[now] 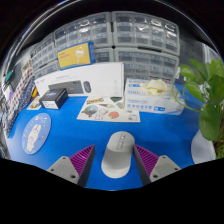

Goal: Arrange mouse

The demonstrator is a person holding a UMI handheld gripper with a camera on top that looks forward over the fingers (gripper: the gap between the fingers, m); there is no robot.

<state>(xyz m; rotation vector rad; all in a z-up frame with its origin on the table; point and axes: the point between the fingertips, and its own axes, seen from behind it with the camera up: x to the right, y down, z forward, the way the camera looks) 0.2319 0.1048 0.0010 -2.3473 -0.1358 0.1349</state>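
A light grey mouse (pixel 118 153) lies on the blue table mat (pixel 150 130), its long axis pointing away from me. It stands between my two fingers, with a narrow strip of blue showing on each side of it. My gripper (pixel 113 165) is open, its purple pads (pixel 80 160) flanking the near half of the mouse. The mouse rests on the mat on its own.
Beyond the mouse lie a printed sheet (pixel 105 108), a long white box (pixel 80 80), a small black object (pixel 55 97) and a bagged white item (pixel 158 95). A round white disc (pixel 36 132) lies at the left. A green plant (pixel 207 95) stands at the right. Storage drawers (pixel 130 35) stand behind.
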